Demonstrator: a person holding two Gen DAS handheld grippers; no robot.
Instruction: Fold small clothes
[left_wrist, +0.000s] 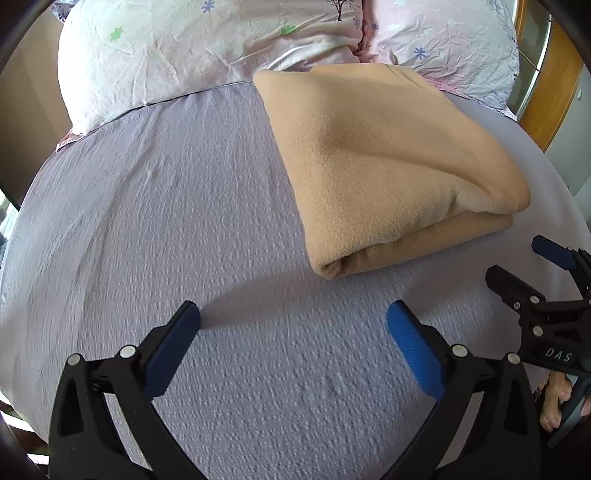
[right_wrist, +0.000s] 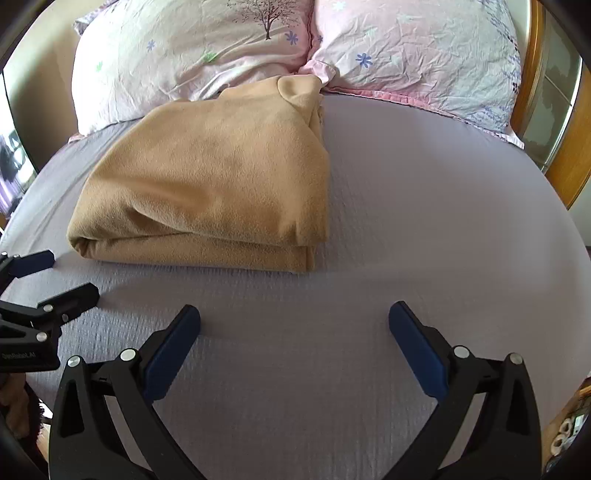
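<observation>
Nearest, the left hand-held gripper hangs low over the bed with its 2 blue pads spread wide and nothing between them. The right hand-held gripper is the same — wide and empty, above bare purple sheet. The 2 sit side by side, near each other.

A little farther on lies the tan fleece cloth. It is folded into a thick, puffy pile in the middle of the bed, with its far end touching the pillows.

The cloth looks soft, floppy and light, not slippery. It will likely sag and fall open if pinched by 1 layer only. The best places to grab seem to be the 2 near corners of the rolled front edge — 1 for each gripper, taking all the layers at once.
</observation>
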